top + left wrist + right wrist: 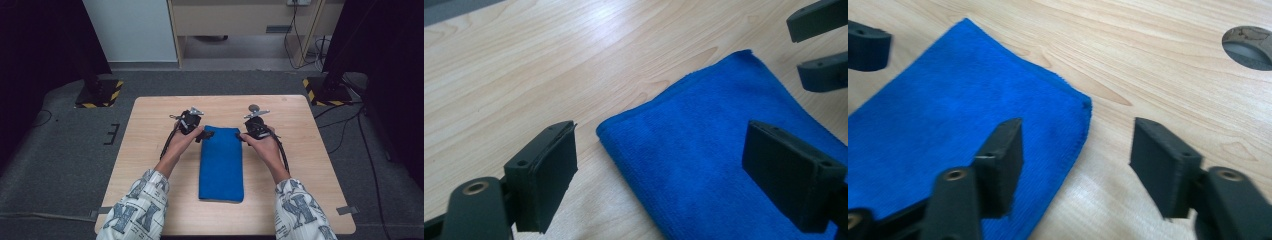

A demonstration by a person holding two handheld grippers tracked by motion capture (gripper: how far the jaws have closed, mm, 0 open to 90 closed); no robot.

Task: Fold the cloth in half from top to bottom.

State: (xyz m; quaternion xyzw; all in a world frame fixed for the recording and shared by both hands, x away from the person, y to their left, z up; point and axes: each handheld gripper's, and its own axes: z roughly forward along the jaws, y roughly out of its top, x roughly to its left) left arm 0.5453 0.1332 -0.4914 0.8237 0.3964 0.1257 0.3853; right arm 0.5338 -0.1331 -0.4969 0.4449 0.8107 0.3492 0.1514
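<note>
A folded blue cloth (221, 165) lies lengthwise in the middle of the wooden table (150, 125). My left gripper (205, 134) sits at the cloth's far left corner. In the left gripper view its jaws stand wide open (661, 137) on either side of that corner of the cloth (704, 165), without pressing on it. My right gripper (244, 136) is at the far right corner. Its jaws (1078, 135) are open, one over the cloth (948, 120) and one over bare wood, and neither pad grips the fabric.
A round cable hole (1250, 47) is set in the table beyond the right gripper, also seen as a grommet (254, 107) near the far edge. Bare wood surrounds the cloth. Dark stands with striped bases (97, 92) flank the table on the floor.
</note>
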